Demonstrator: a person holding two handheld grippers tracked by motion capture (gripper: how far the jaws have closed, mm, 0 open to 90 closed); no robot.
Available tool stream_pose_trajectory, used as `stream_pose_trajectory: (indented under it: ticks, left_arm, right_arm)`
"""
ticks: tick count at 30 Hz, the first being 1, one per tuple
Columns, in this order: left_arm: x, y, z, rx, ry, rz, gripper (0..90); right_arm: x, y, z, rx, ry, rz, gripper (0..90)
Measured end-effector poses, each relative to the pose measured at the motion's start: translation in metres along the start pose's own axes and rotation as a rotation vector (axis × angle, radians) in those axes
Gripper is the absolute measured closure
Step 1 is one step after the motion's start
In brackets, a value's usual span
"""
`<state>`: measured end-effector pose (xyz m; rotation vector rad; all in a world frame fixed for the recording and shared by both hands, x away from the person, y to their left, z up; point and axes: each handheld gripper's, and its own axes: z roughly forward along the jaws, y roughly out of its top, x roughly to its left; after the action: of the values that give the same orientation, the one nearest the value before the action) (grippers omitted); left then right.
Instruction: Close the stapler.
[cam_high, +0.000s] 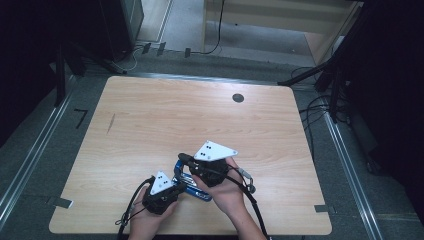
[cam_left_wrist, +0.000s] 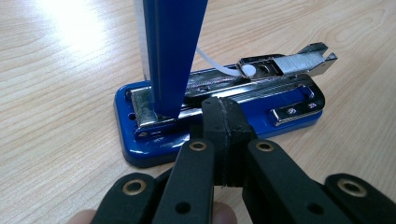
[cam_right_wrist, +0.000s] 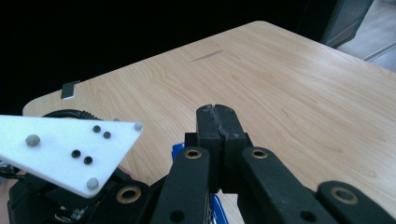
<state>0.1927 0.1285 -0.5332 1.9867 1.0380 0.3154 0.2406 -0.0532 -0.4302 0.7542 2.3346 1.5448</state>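
Observation:
A blue stapler (cam_left_wrist: 140, 149) lies open on the wooden table (cam_high: 165, 115), near its front edge. Its blue lid (cam_left_wrist: 173, 46) stands almost upright, and the silver staple magazine (cam_left_wrist: 280, 63) sticks out at an angle over the base. My left gripper (cam_left_wrist: 226, 109) is shut with nothing between its jaws, and its tips sit at the near long side of the base. In the high view the left gripper (cam_high: 180, 190) is just left of the stapler (cam_high: 197, 192). My right gripper (cam_right_wrist: 216, 114) is shut and empty, held above the stapler with a bit of blue (cam_right_wrist: 176, 149) showing beneath it.
A round dark grommet (cam_high: 238, 98) sits near the table's far edge, and a dark streak (cam_high: 111, 123) marks the left part. The left gripper's white plate (cam_right_wrist: 70, 149) lies close beside the right jaws. Cables and stand legs (cam_high: 320, 75) surround the table.

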Motion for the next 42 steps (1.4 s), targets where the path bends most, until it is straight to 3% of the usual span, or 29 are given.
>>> stream_pose_trajectory:
  ticks: [14,23,32,42]
  left_arm:
    - [0.000,0.000,0.000,0.000,0.000,0.002,90.0]
    - [0.000,0.000,0.000,0.001,0.000,0.003,90.0]
    - [0.000,0.000,0.000,0.002,-0.007,0.003,90.0]
    - [0.000,0.000,0.000,0.006,-0.009,0.005,90.0]
  right_arm:
    - [0.002,0.008,0.003,-0.025,0.008,0.000,90.0]
    - [0.007,0.003,0.016,0.025,0.018,-0.016,90.0]
    - [0.001,-0.007,0.003,0.018,0.008,-0.002,90.0]
    - [-0.006,-0.033,-0.014,0.032,-0.022,0.020,90.0]
